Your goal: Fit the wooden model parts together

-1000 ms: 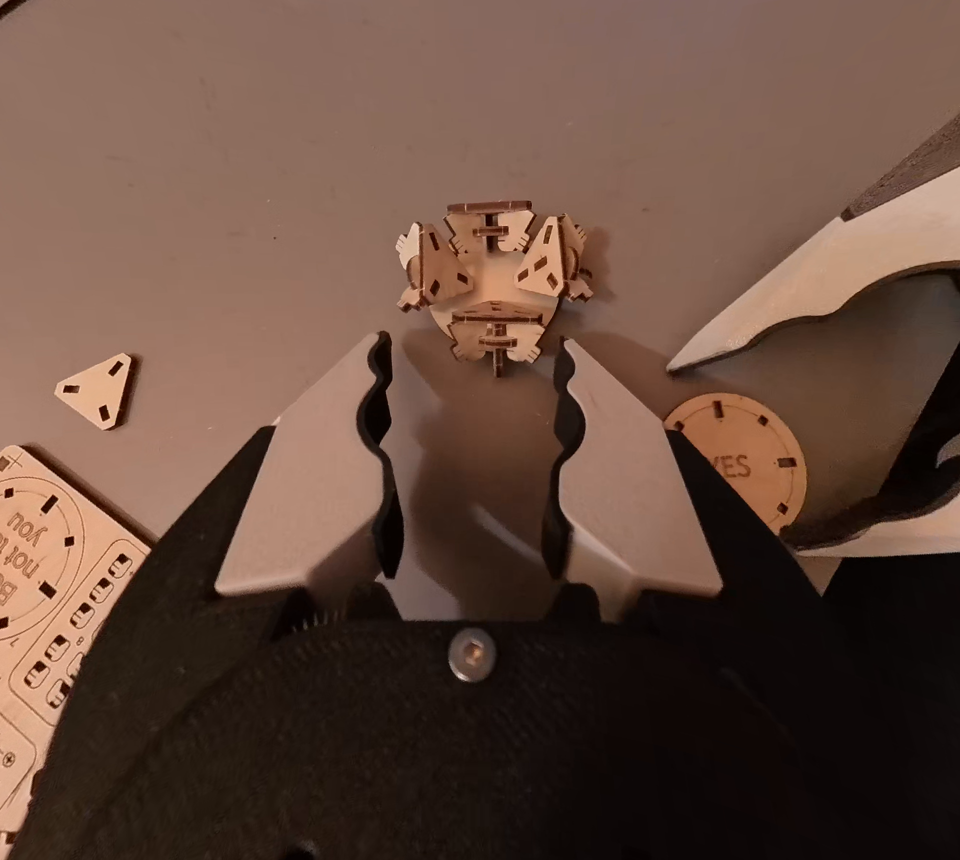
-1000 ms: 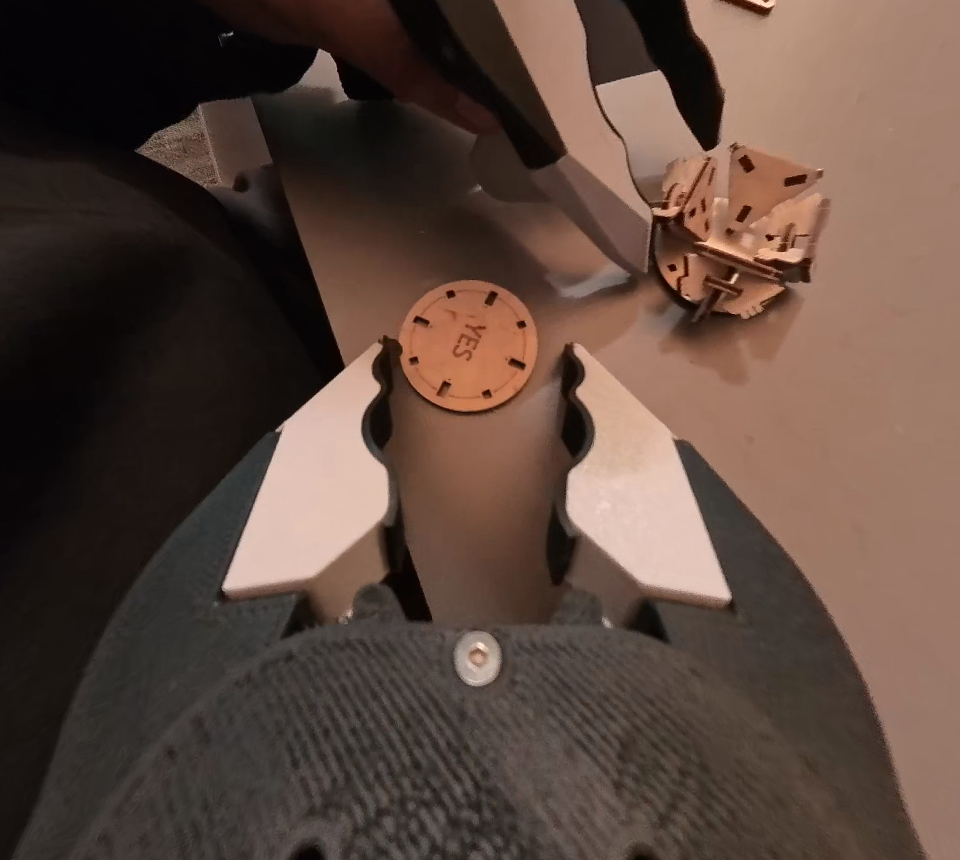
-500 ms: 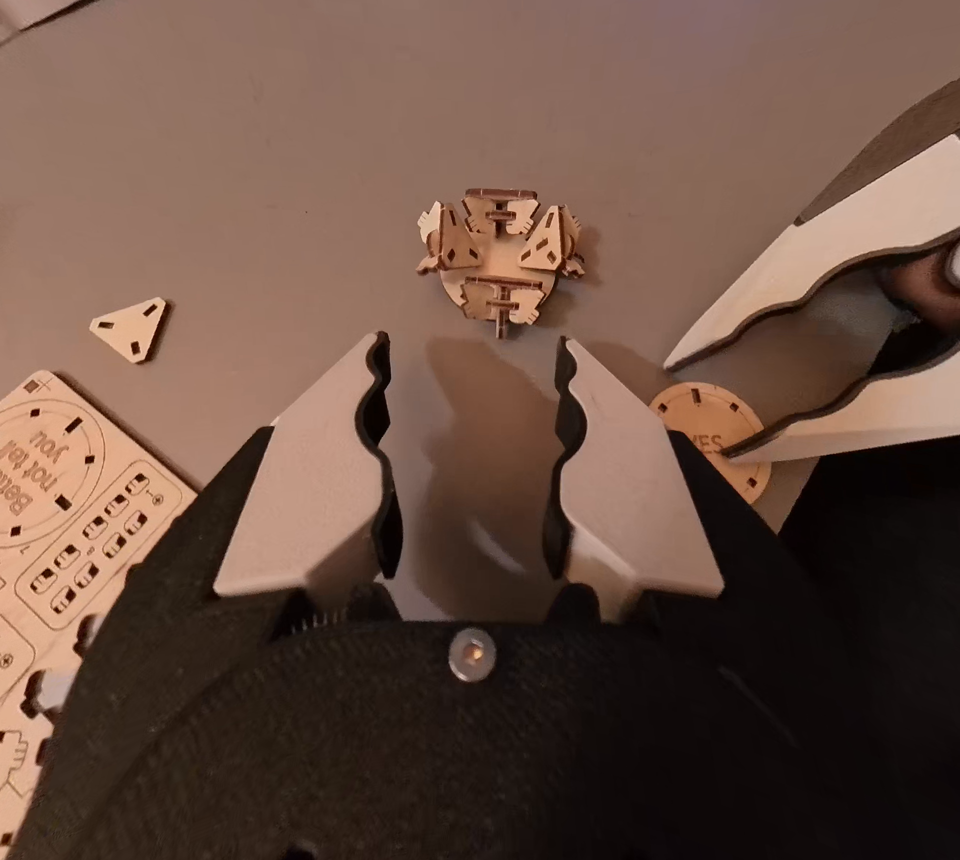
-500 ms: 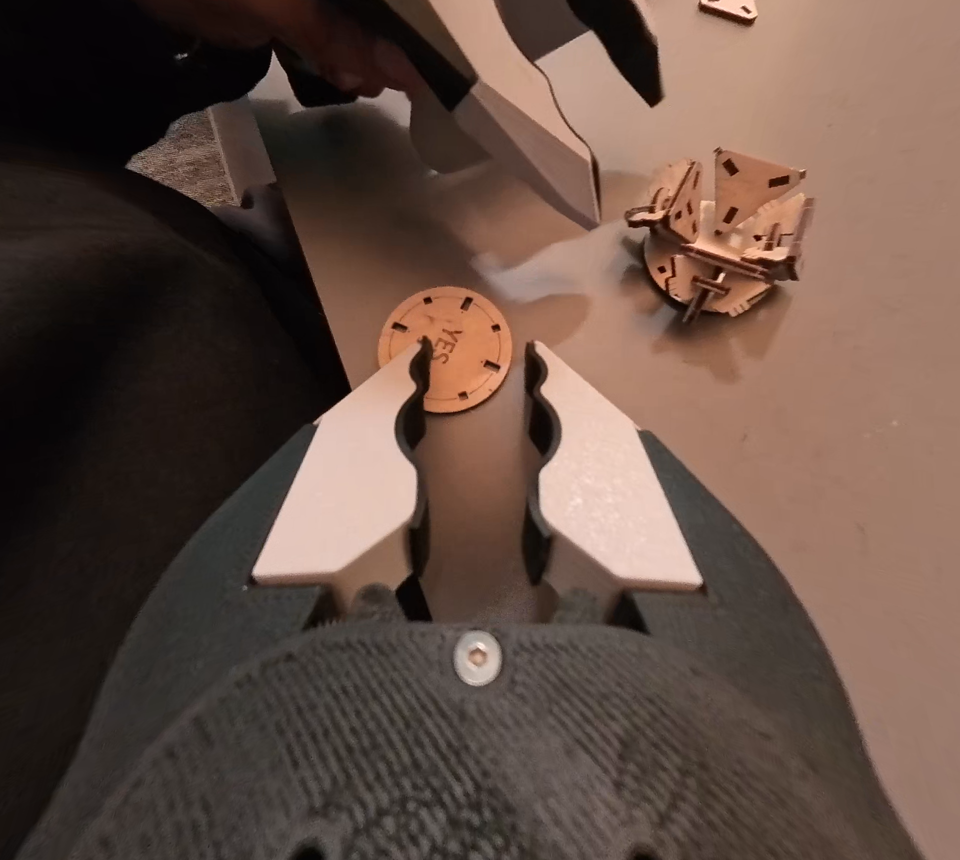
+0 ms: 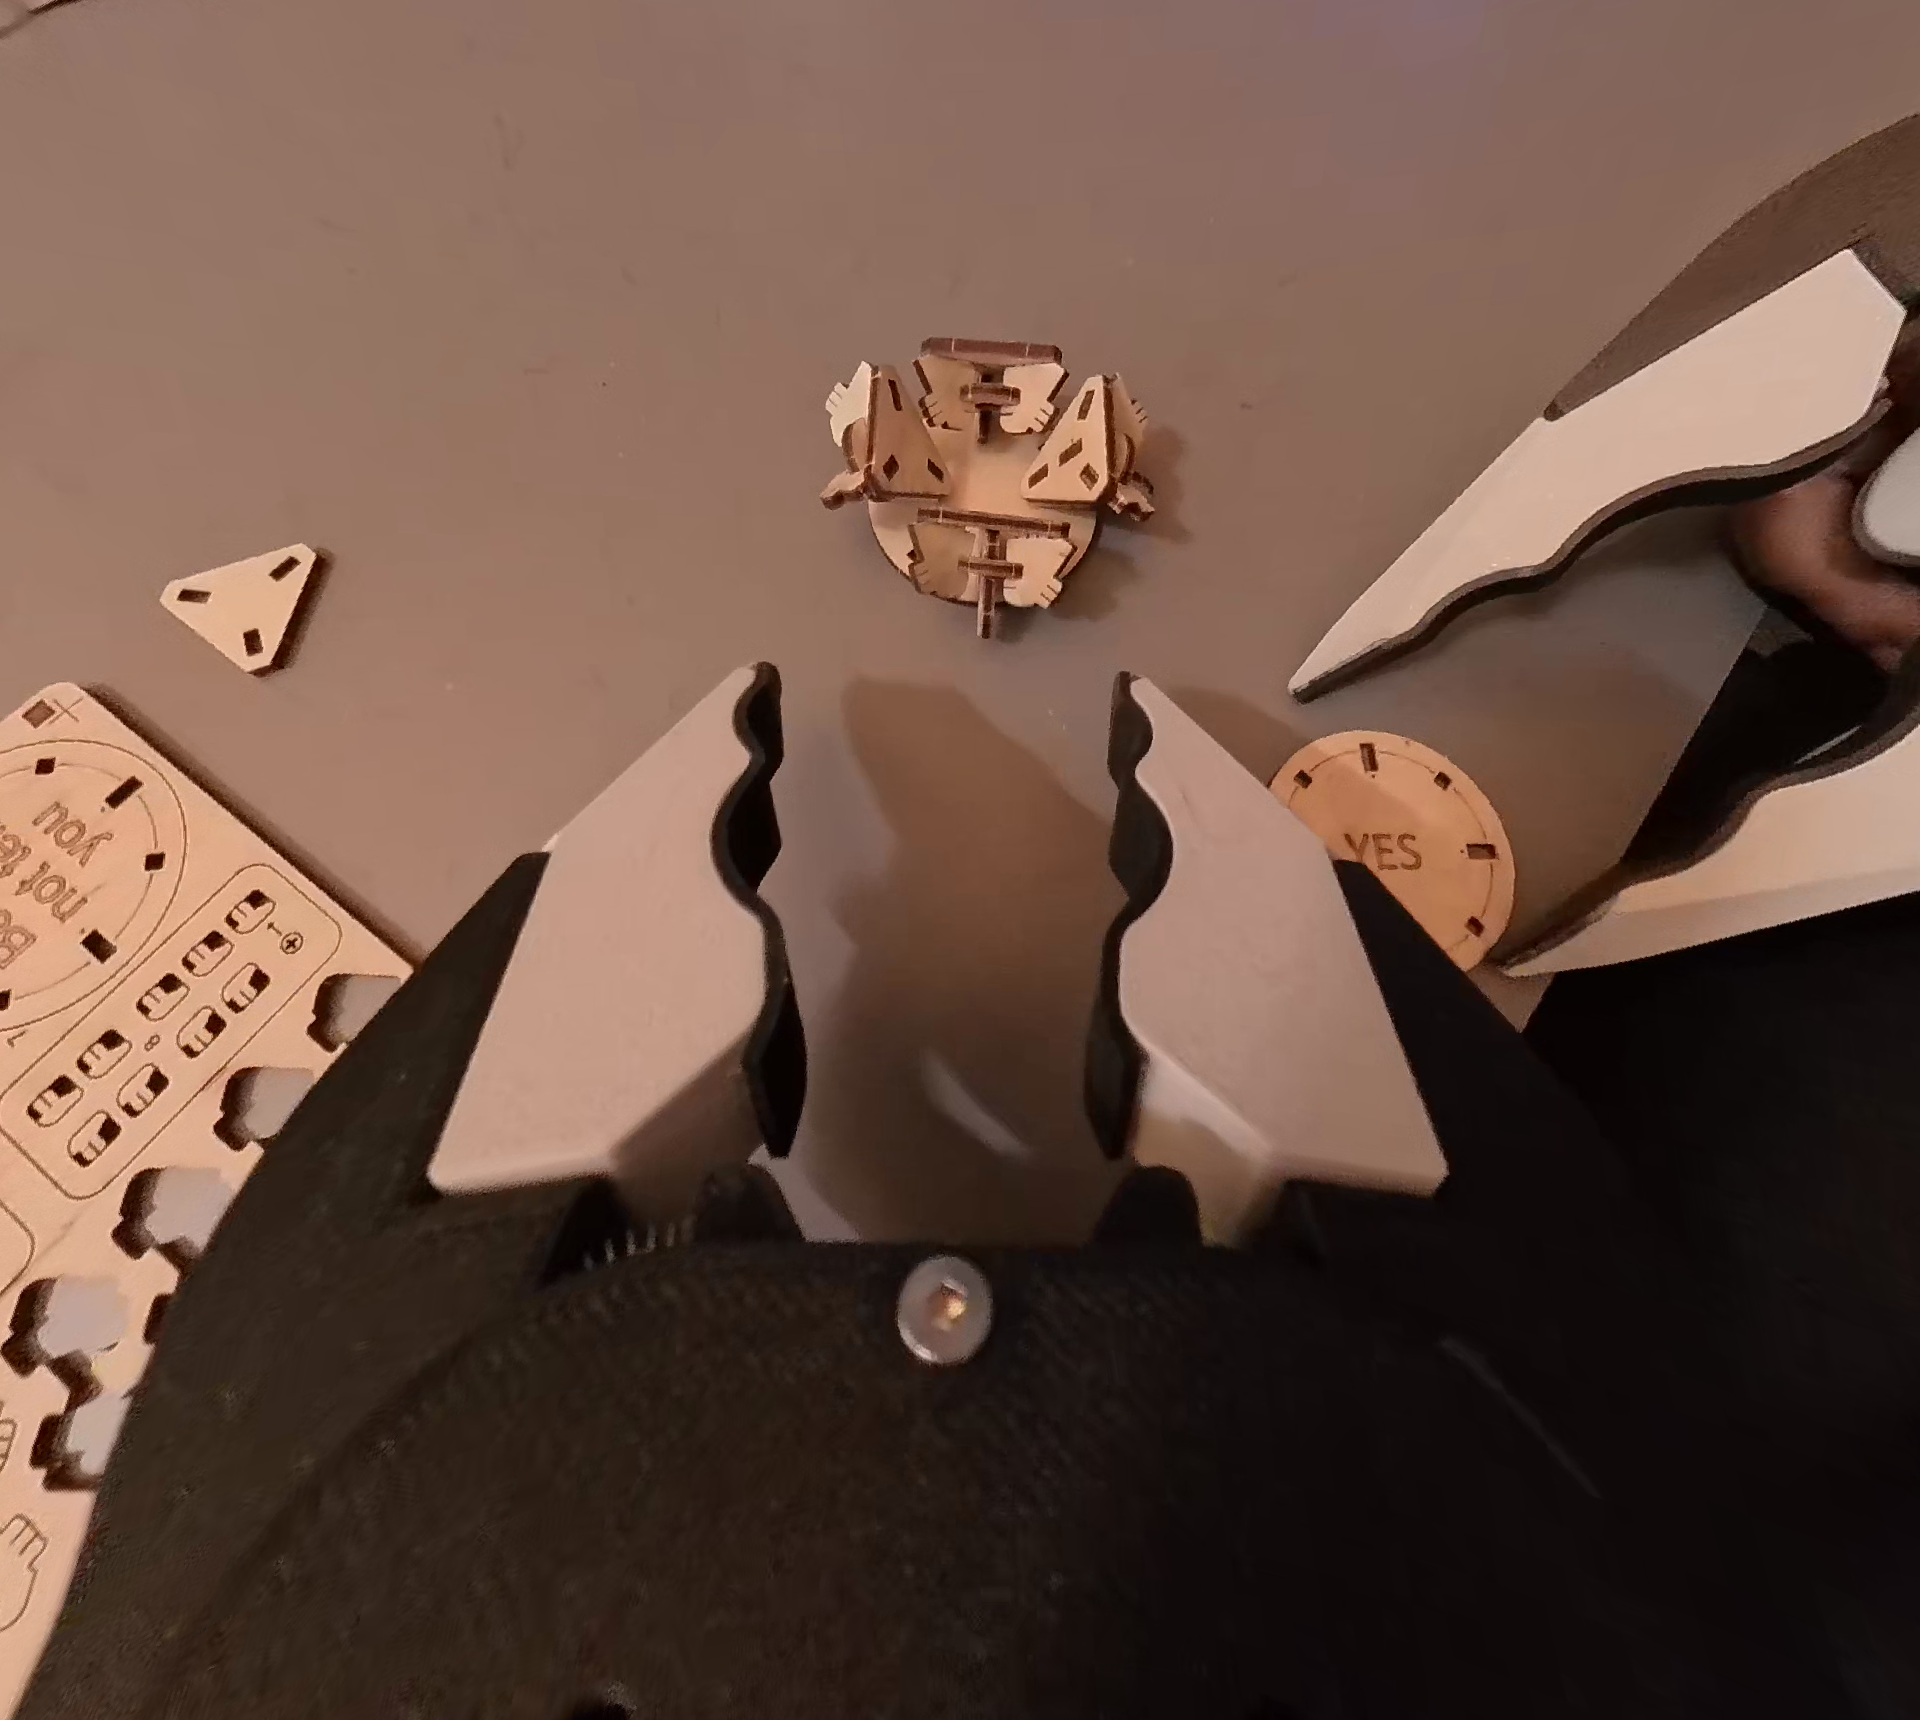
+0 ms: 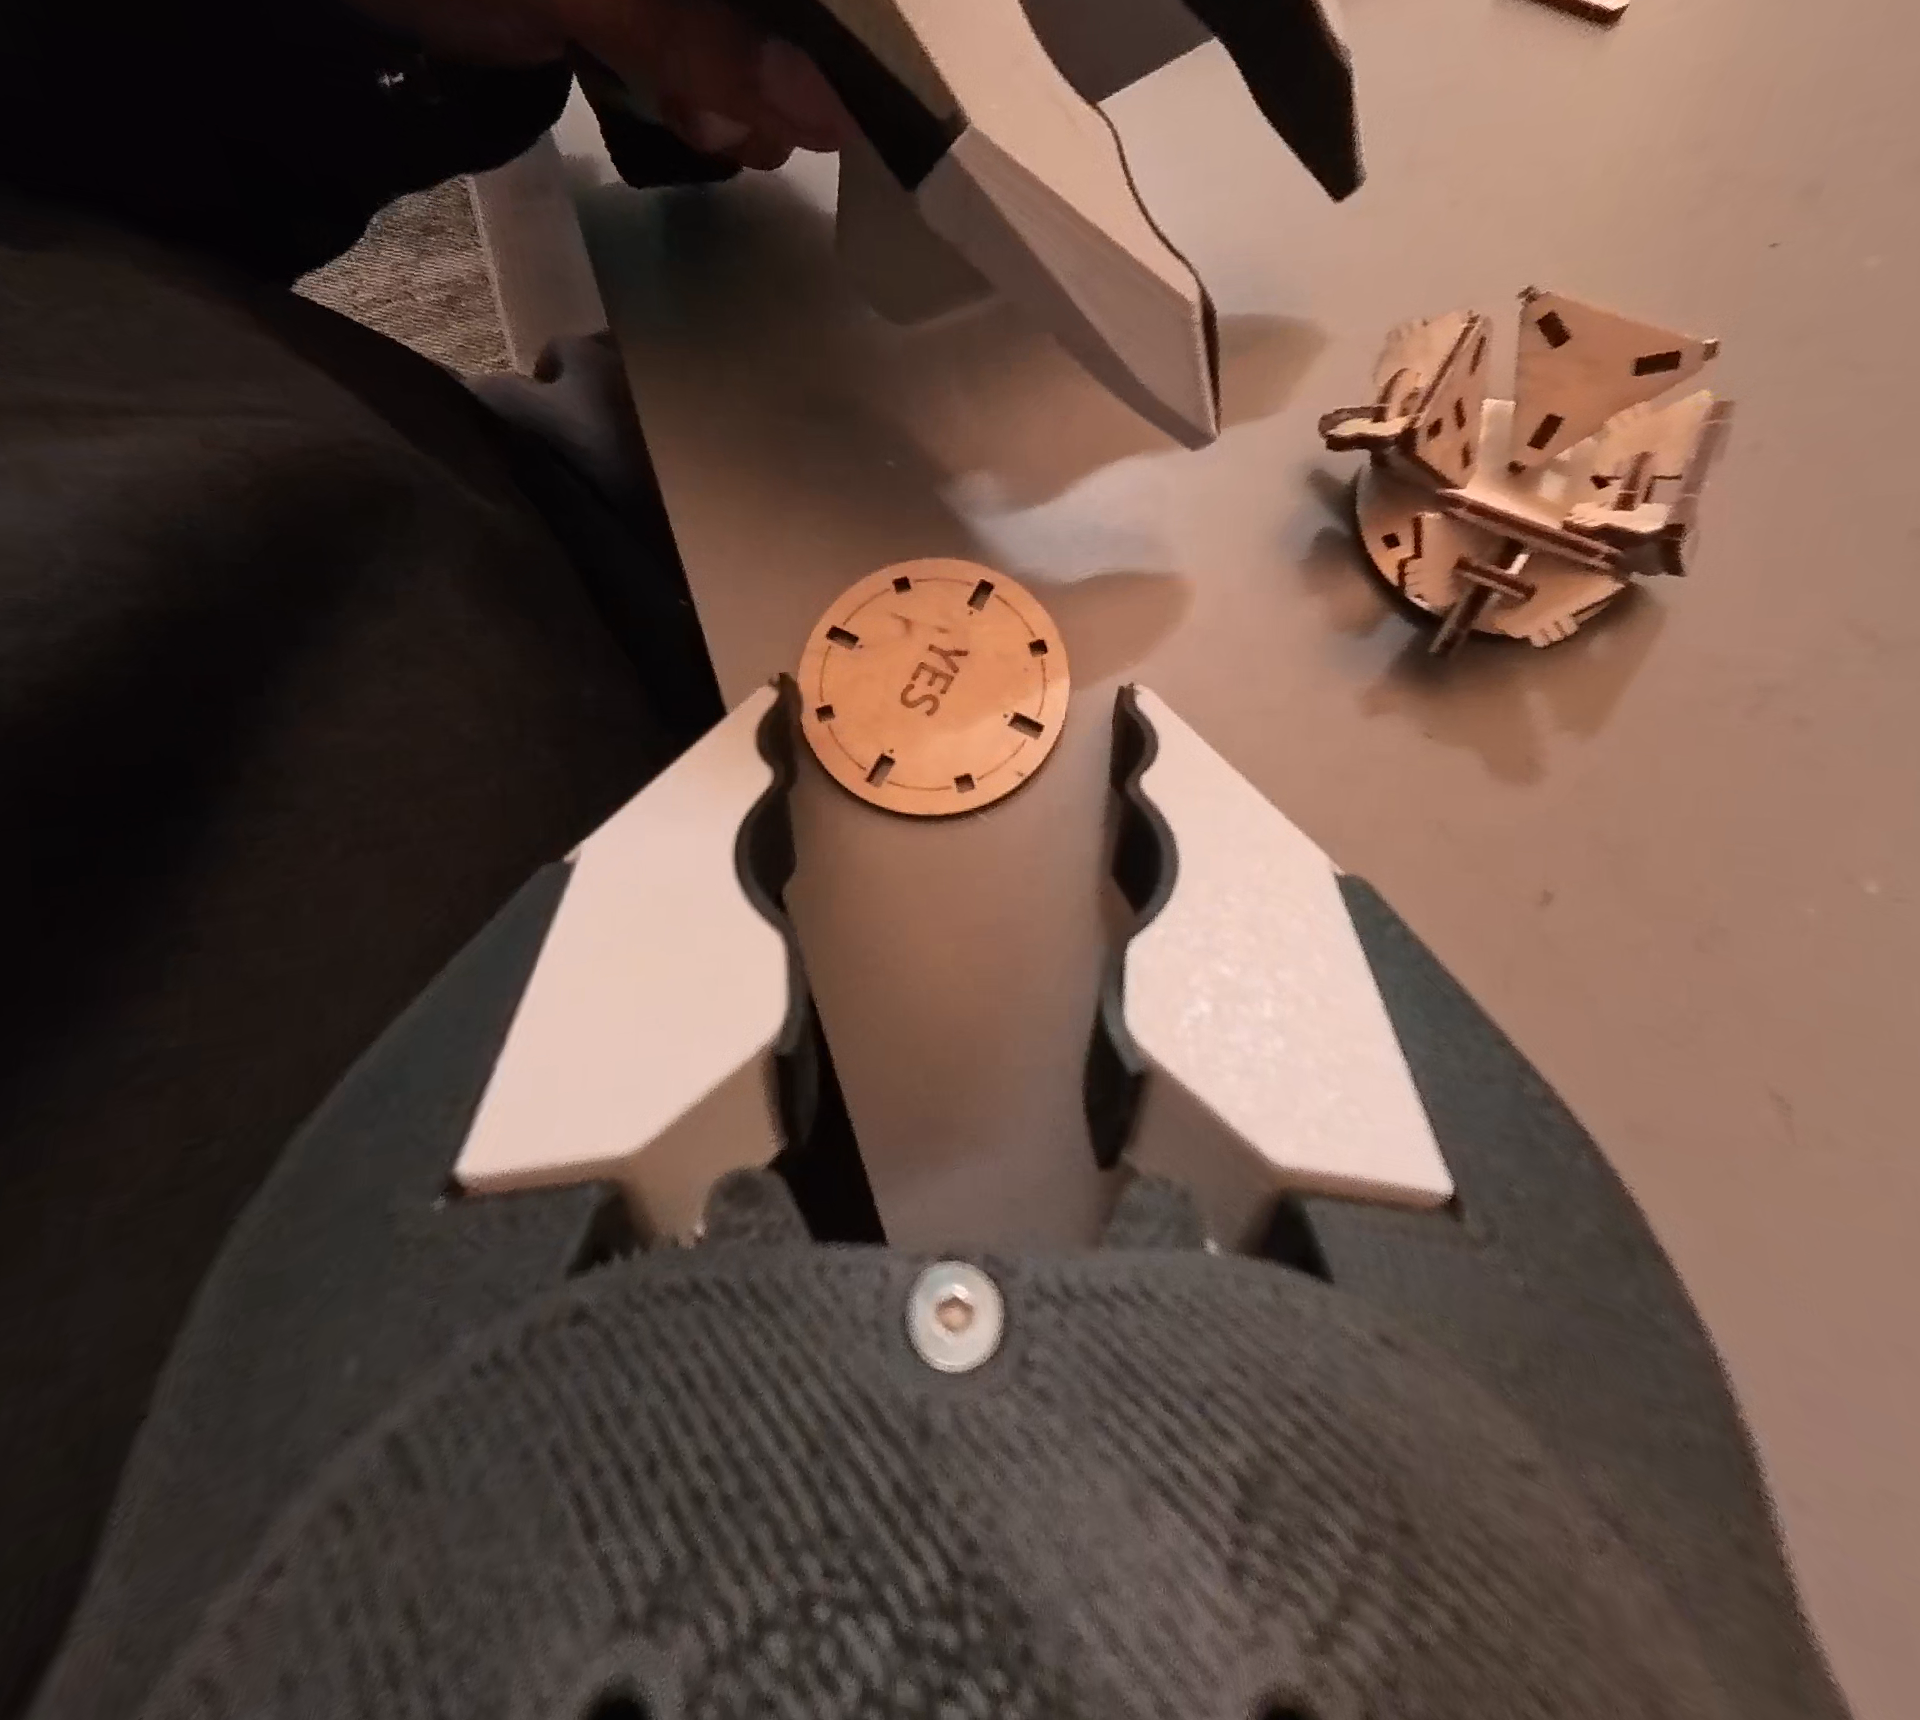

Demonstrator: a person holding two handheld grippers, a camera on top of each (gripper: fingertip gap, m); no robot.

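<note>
The left gripper (image 5: 943, 694) hung over the grey table (image 5: 623, 216) with its fingers spread wide and nothing between them. Just beyond its fingertips, apart from them, sat a small assembled wooden model (image 5: 987, 481) on a round base. A loose wooden triangle (image 5: 246, 603) lay to the far left, with a laser-cut wooden sheet (image 5: 135, 943) nearer on the left.

The right gripper (image 6: 951, 704) was also spread wide, gripping nothing. A flat wooden disc (image 6: 932, 699) with engraved lettering lay on the table near the table's edge, at that gripper's fingertips. Its rim sat just beside the left finger (image 6: 675, 891), whether touching could not be told, while a clear gap separated it from the right finger (image 6: 1226, 891).
</note>
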